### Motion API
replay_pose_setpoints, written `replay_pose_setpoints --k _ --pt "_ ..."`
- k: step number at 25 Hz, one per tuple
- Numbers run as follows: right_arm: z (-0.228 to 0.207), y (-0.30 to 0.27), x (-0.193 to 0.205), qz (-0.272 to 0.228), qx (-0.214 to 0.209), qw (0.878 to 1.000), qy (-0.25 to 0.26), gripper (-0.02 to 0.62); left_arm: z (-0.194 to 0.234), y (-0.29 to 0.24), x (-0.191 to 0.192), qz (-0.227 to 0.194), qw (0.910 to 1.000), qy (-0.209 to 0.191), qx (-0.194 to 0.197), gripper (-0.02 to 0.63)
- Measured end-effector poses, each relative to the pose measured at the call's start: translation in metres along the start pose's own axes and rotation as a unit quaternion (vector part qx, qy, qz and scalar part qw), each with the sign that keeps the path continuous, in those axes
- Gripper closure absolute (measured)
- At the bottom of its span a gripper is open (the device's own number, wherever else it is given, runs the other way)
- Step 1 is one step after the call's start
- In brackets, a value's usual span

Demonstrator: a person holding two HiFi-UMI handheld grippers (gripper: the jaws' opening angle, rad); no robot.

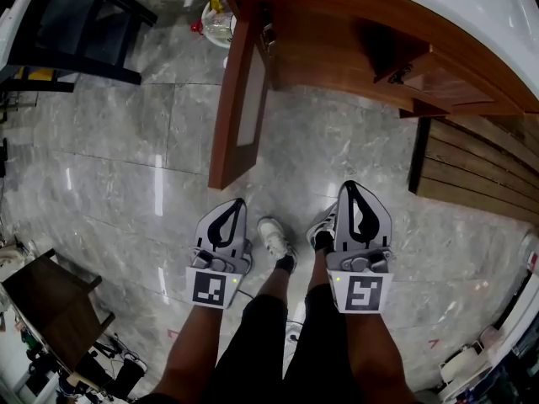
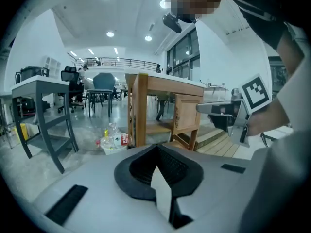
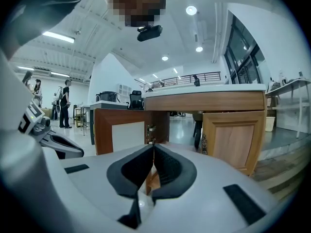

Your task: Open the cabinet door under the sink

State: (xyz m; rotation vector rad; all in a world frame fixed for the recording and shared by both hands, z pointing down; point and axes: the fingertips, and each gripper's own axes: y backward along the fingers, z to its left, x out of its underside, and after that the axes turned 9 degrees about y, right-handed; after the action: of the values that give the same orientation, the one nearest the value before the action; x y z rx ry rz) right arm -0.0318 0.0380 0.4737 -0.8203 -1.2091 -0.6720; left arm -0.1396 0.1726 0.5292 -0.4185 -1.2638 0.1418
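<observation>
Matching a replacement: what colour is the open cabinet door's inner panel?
White, framed in reddish-brown wood; the cabinet door shows best in the right gripper view.

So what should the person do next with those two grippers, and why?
Probably just draw both back and stop. The cabinet door already stands swung wide open, and the left gripper and right gripper are both shut, empty and clear of it, so nothing seems left to pull.
</observation>
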Motion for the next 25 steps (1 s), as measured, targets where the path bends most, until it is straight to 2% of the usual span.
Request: replay_pose_setpoints --k 4,11,18,20,25 --pt "-0.014 0.007 -0.001 0.007 0.013 1.0 -0.007 0.571 -0.032 -0.013 -0.015 -0.011 0.9996 0.014 0.024 0.583" --pt "-0.045 0.027 -0.001 0.015 0.025 1.0 -0.007 0.571 -0.075 -0.065 -0.061 -0.043 0.9977 0.011 0.052 0.583" --pt "-0.079 0.029 0.007 0.019 0.046 0.999 -0.015 0.571 -0.117 -0.127 -0.077 -0.021 0.9911 -0.02 0.13 0.576" --pt "-0.089 0.027 0.009 0.016 0.051 0.998 -0.016 0.571 -0.124 -0.142 -0.079 -0.015 0.9889 -0.025 0.145 0.498" --pt "-0.11 0.022 0.016 0.022 0.059 0.998 -0.021 0.571 -0.135 -0.175 -0.078 -0.002 0.9847 -0.022 0.173 0.439"
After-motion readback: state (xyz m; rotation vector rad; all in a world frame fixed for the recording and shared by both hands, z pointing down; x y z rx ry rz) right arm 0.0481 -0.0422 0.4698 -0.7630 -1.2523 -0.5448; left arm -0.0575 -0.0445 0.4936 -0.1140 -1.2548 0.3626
